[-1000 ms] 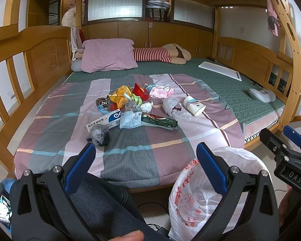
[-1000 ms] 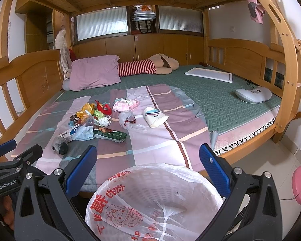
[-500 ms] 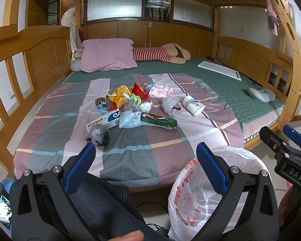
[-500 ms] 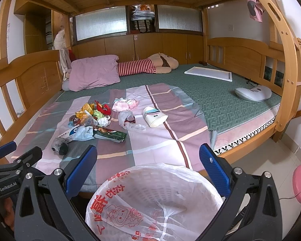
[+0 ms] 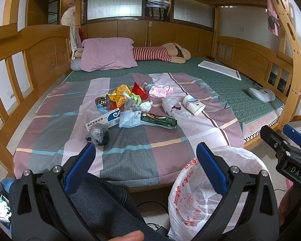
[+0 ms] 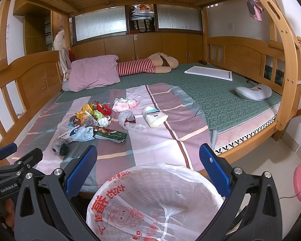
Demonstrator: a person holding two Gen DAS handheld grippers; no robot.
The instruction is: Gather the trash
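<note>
In the left wrist view, the left gripper point(image 5: 145, 165) is held wide apart and empty, well short of the trash point(image 5: 130, 108) heaped mid-bed; light wrappers could be scattered by a careless reach. In the right wrist view, the right gripper point(image 6: 148, 169) is likewise spread and empty above the bin point(image 6: 156, 196), whose loose liner could be snagged.
</note>
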